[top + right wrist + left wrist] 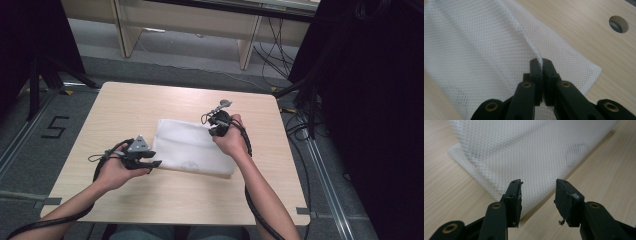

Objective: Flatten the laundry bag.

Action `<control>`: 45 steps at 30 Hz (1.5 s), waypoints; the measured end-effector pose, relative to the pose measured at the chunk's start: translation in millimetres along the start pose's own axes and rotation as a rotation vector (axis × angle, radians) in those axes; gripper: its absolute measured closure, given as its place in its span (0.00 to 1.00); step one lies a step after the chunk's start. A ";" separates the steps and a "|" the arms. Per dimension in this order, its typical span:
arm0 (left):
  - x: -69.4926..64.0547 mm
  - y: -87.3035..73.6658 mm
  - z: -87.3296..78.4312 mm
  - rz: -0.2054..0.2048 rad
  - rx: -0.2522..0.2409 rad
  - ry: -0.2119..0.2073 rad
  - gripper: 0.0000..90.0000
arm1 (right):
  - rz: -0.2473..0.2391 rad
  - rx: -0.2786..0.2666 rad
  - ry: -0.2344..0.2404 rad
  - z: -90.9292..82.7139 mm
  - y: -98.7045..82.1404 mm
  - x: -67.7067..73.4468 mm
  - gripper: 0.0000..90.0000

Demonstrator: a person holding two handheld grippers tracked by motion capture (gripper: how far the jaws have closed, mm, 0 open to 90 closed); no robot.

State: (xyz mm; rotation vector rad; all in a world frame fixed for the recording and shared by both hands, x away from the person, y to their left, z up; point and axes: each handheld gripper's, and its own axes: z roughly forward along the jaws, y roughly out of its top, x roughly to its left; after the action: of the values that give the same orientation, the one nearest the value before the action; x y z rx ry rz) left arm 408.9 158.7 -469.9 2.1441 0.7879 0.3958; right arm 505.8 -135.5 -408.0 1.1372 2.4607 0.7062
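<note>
So you've got the white mesh cloth [192, 147] lying folded in the middle of the wooden table [125, 107], long side running from your left hand toward the right edge. Your right gripper [216, 131] sits at the cloth's far right corner, and its jaws are pinched tight together on a raised fold of the top layer, which you can see running up from between the tips in the right gripper view [541, 65]. Your left gripper [152, 159] is down at the cloth's near left edge with the jaws standing well apart, nothing clamped. In the left gripper view [537, 192] the cloth's edge lies just beyond the tips, not touched by either pad.
</note>
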 end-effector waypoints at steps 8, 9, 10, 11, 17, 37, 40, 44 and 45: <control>10.6 -15.6 -27.6 -0.059 -0.016 0.038 0.61 | -0.011 -0.050 0.044 -21.5 -12.5 14.9 0.99; 11.6 -17.3 -29.8 -0.065 -0.018 0.044 0.61 | -0.004 -0.068 0.046 -22.4 -14.5 17.7 0.99; 11.5 -19.0 -30.9 -0.085 -0.021 0.045 0.61 | -0.011 -0.056 0.052 -25.9 -15.5 18.9 0.99; 13.7 -20.7 -33.9 -0.072 -0.018 0.053 0.61 | -0.009 -0.056 0.055 -27.4 -16.5 21.0 0.99; 20.4 -25.0 -44.2 -0.103 -0.031 0.092 0.61 | -0.014 -0.081 0.102 -39.9 -26.0 34.2 0.99; 34.9 -28.4 -46.9 -0.170 -0.054 0.159 0.60 | -0.110 -0.085 0.248 -65.2 -79.1 74.4 0.99; 35.1 -28.7 -47.1 -0.173 -0.059 0.159 0.60 | -0.115 -0.065 0.263 -64.0 -85.1 80.6 0.99; 29.5 -29.1 -41.4 -0.160 -0.047 0.132 0.60 | -0.171 -0.008 0.311 -59.8 -97.0 89.8 0.99; 27.5 -28.4 -39.7 -0.147 -0.039 0.117 0.60 | -0.180 0.002 0.317 -58.8 -99.5 90.9 0.99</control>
State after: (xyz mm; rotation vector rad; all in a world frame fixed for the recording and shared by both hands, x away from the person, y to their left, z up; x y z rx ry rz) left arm 397.8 213.4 -466.5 2.0263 0.9892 0.4593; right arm 359.7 -137.5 -424.7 0.8424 2.7804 0.8866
